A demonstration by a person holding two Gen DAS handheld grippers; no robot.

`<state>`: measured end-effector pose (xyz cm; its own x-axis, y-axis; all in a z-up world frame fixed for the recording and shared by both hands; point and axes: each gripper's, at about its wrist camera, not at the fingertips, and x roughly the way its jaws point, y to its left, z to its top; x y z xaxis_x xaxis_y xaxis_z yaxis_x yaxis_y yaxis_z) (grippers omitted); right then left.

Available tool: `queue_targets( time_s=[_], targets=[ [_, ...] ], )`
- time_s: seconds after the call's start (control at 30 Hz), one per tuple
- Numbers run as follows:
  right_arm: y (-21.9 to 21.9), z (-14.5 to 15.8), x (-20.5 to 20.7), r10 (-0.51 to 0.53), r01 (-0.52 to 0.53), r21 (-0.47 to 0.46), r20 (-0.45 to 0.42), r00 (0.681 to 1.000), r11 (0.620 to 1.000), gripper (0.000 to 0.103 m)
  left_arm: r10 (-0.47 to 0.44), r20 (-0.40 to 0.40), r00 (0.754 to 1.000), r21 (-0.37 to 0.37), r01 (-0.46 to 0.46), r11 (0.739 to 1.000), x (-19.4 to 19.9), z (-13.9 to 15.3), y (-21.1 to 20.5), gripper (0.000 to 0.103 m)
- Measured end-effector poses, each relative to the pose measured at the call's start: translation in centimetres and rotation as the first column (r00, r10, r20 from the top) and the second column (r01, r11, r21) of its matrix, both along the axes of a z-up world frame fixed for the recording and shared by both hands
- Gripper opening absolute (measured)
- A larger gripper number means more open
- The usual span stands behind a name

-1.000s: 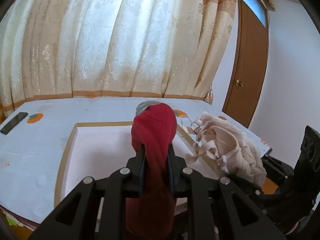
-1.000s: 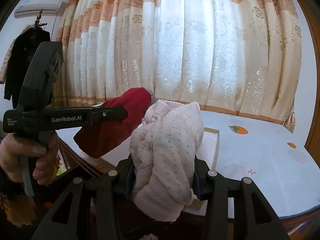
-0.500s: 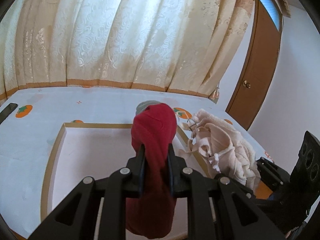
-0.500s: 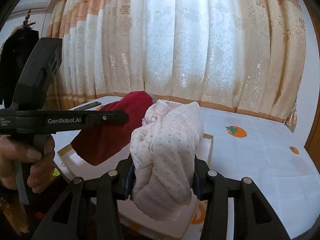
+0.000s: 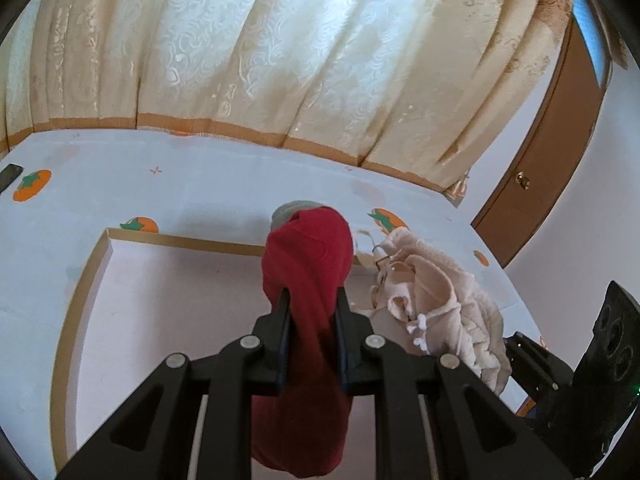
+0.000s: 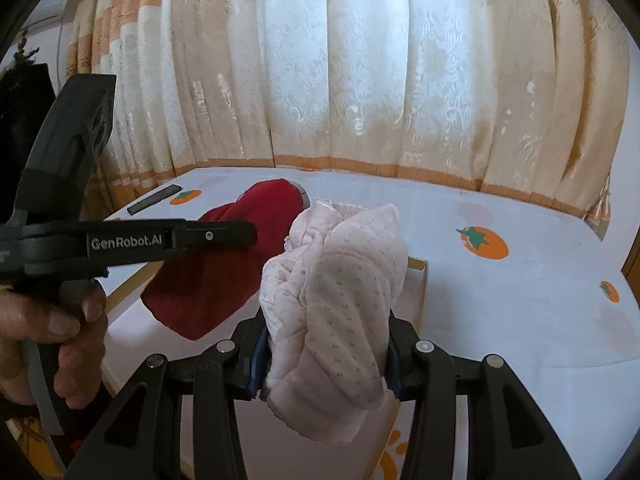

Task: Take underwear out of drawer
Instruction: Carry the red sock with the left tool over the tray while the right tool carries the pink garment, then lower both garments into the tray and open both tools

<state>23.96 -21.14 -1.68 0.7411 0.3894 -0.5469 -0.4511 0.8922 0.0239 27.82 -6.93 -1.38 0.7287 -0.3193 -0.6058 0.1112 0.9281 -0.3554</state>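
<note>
A red piece of underwear (image 5: 308,264) with a grey band at its top is pinched between the fingers of my left gripper (image 5: 312,296), which is shut on it; its lower end hangs down. My right gripper (image 6: 326,320) is shut on a bunched pale pink dotted garment (image 6: 340,280). In the left wrist view the pink garment (image 5: 444,304) hangs just right of the red one. In the right wrist view the left gripper (image 6: 224,236) shows side-on, with the red underwear (image 6: 224,276) drooping under it. Both are held above a shallow tan-rimmed box (image 5: 80,292) with a white inside.
The box lies on a table (image 6: 520,300) with a pale cloth printed with orange fruit. A dark flat device (image 6: 154,199) sits at the table's far left. Cream curtains (image 5: 280,60) hang behind, and a brown door (image 5: 536,168) is at the right. A hand (image 6: 60,332) holds the left gripper's handle.
Both grippers have moved forward over the table with their garments still held. The box and table now fill more of the views, and the left view has rolled.
</note>
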Motion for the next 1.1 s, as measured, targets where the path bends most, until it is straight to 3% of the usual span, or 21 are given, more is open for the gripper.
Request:
queue_targets(
  time_s=[0.43,0.87,1.1],
  targets=[
    [0.9,-1.1,4.1,-0.003,-0.002,-0.052,-0.092,0.996,0.999,0.049,0.018,-0.071,0.997,-0.012,-0.019,1.000,3.6,-2.1,-0.6,0.016],
    [1.9,-2.8,5.3,0.003,-0.033,-0.182,-0.164,0.986,0.983,0.049,0.005,-0.105,0.994,0.008,-0.004,1.000,3.2,-2.7,-1.3,0.016],
    [1.9,-3.6,4.7,0.021,-0.062,-0.202,-0.201,0.979,0.977,0.049,-0.012,-0.123,0.992,0.017,0.014,1.000,2.3,-3.1,-1.9,0.016]
  ],
)
